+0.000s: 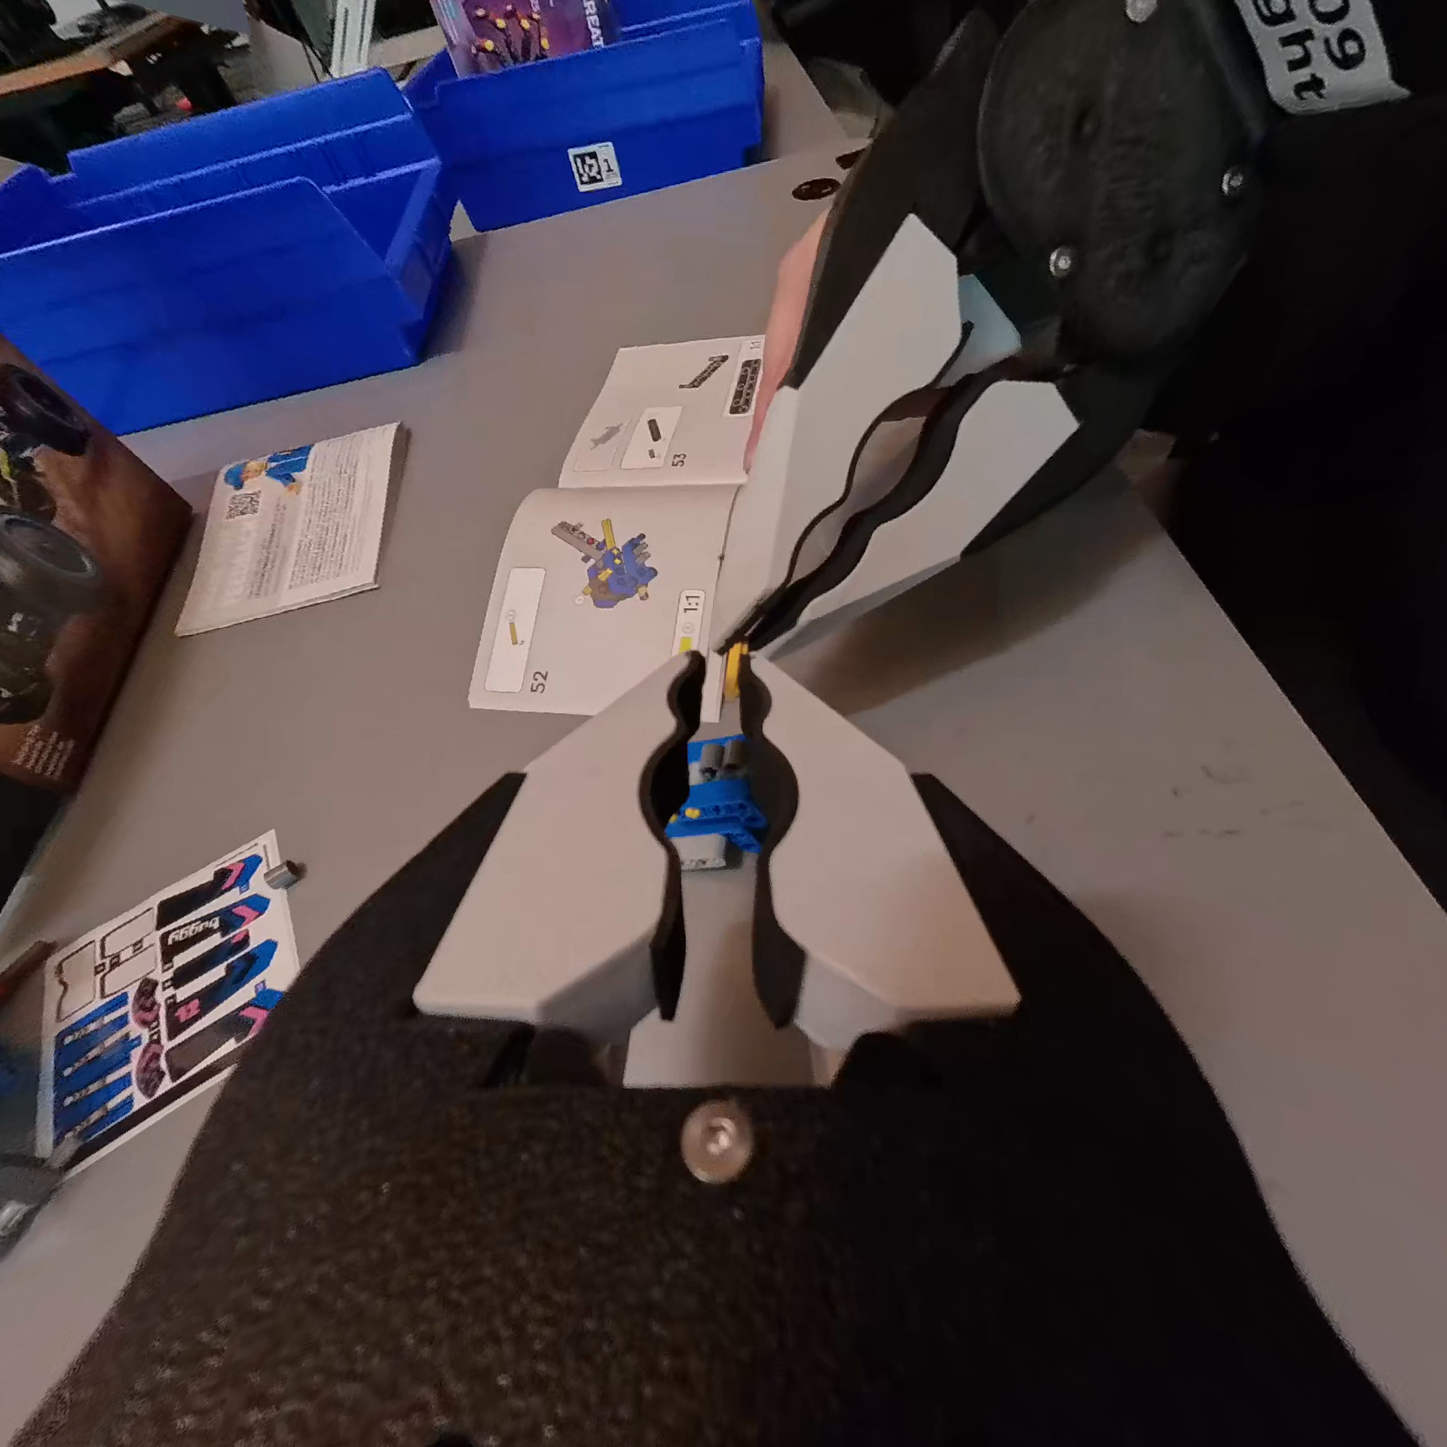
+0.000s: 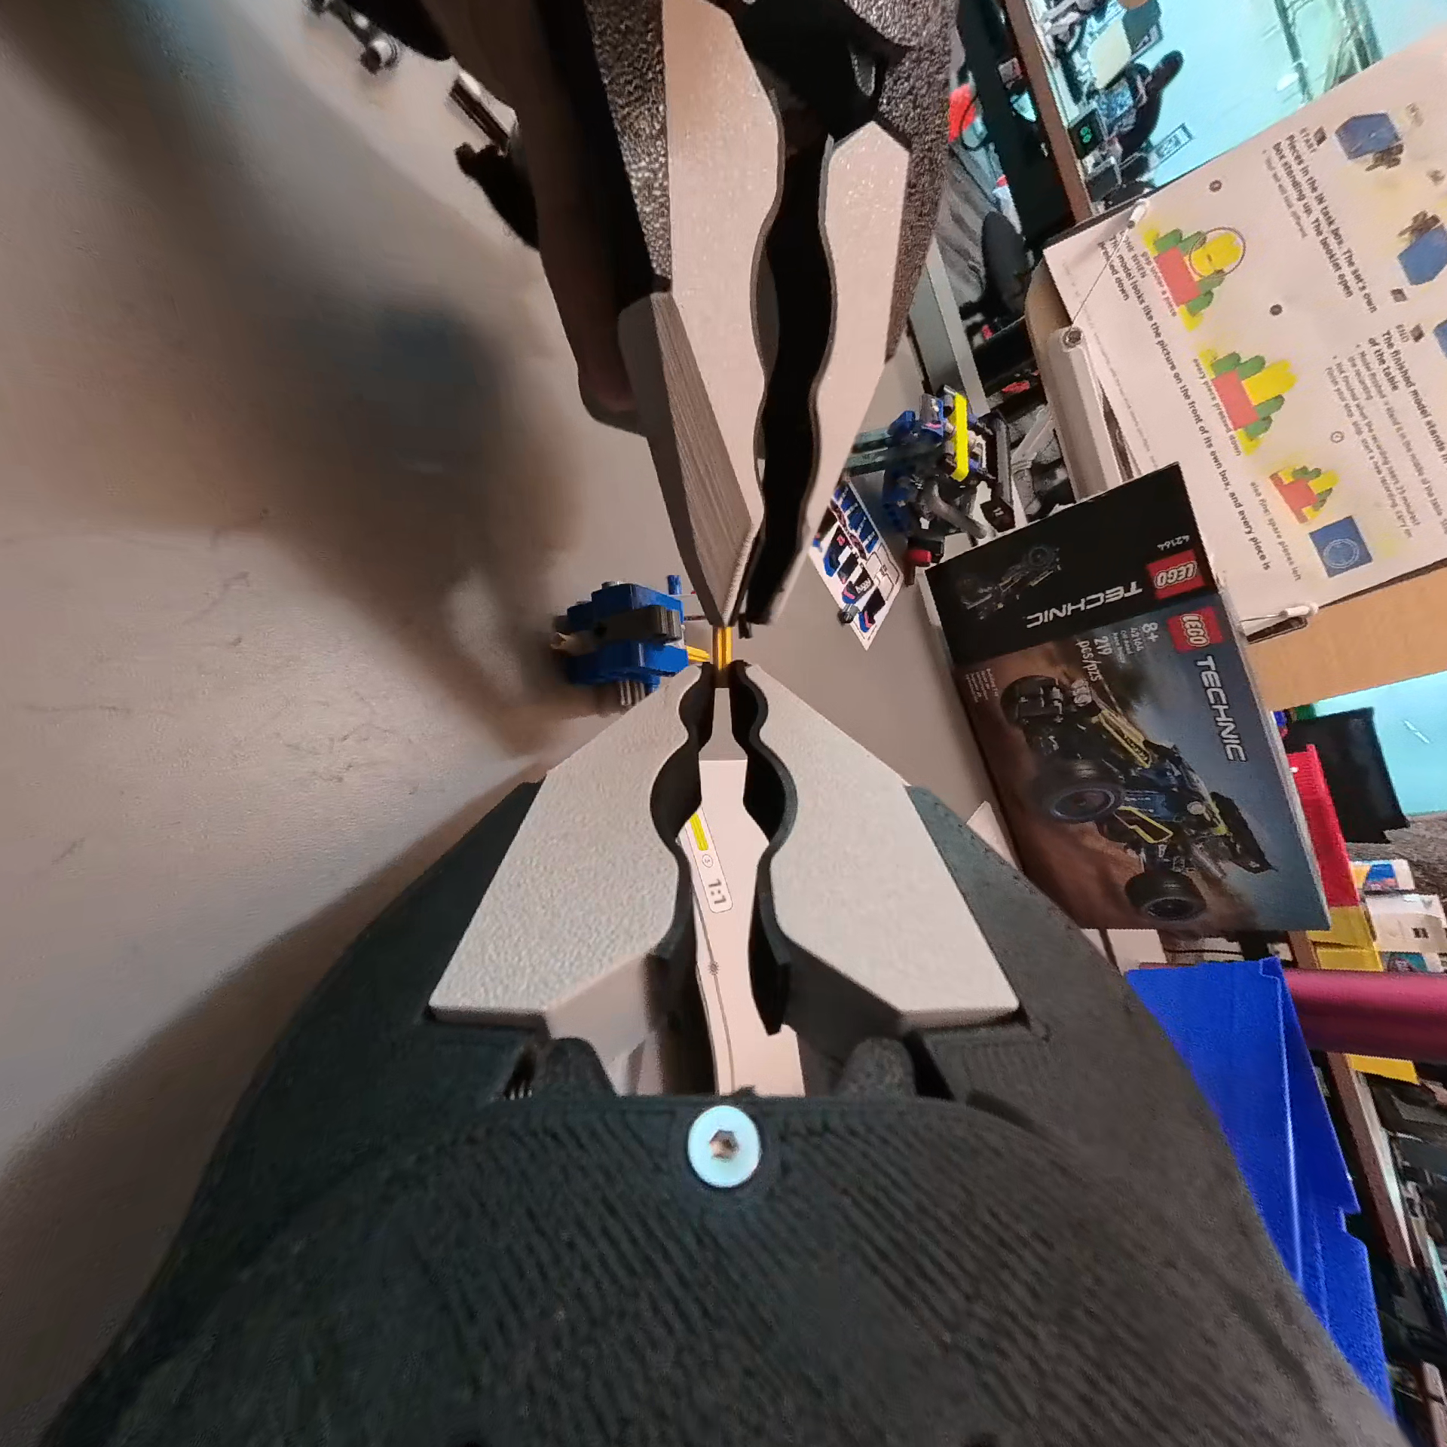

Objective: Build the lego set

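Note:
A thin yellow axle (image 1: 734, 672) hangs above the table between the tips of both grippers, which meet nose to nose. My left gripper (image 1: 719, 669) is shut on its near end. My right gripper (image 1: 740, 636) comes in from the upper right and is shut on the other end. In the right wrist view the axle (image 2: 722, 646) spans from my right gripper (image 2: 720, 675) to the left gripper (image 2: 740, 615) above it. A small blue assembly (image 2: 618, 638) lies on the grey table just beside the axle. It also shows under my left jaws (image 1: 716, 799).
The open instruction booklet (image 1: 611, 595) lies right behind the tips, with a leaflet (image 1: 297, 525) and a sticker sheet (image 1: 164, 994) to the left. Blue bins (image 1: 211, 258) stand at the back. The set's box (image 2: 1127, 720) and a larger part-built model (image 2: 940, 462) stand nearby. My left and right fingertips are right by each other. Left tips and right tips are each some 25 cm from the larger part-built model (image 2: 940, 462).

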Motion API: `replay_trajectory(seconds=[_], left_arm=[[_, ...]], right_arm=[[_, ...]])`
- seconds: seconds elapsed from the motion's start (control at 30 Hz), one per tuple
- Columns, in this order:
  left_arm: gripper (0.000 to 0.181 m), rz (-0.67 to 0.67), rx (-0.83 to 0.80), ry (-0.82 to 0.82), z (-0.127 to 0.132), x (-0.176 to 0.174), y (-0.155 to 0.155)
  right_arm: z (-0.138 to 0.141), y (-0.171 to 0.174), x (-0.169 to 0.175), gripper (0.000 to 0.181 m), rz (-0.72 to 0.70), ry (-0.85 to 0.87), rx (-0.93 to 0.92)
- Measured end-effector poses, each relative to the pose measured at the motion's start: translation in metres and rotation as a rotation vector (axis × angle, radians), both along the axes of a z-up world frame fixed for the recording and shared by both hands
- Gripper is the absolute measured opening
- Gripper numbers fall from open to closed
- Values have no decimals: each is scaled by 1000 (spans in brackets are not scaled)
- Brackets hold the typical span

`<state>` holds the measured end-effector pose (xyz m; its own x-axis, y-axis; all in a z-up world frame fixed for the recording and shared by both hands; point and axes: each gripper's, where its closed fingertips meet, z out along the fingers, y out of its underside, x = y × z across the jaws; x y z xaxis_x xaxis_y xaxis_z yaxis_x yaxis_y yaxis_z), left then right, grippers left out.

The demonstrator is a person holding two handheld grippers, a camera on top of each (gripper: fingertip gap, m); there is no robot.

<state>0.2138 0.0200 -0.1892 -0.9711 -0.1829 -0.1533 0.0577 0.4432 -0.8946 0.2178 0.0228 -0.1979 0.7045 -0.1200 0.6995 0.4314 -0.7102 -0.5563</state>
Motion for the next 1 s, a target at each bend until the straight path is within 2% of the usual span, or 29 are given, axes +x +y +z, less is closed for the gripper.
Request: replay_trajectory(seconds=[0.27,0.33,0.5,0.73,1.0], left_arm=[[18,-21,35,7,-4,-3,3],[1,-25,38,-23,-4,-3,2],[1,-37,68,-31,-7,-5,2],[0,-114,-129,100,16,-15,2],[0,-187,-325,191,40,-23,0]], right_arm=[[-2,-1,1,3,-7,45,16],[-2,-2,1,3,-2,55,19],[-4,-1,-2,3,27,112,52],[19,1,-16,2,193,327,353],[46,1,-27,2,305,420,587]])
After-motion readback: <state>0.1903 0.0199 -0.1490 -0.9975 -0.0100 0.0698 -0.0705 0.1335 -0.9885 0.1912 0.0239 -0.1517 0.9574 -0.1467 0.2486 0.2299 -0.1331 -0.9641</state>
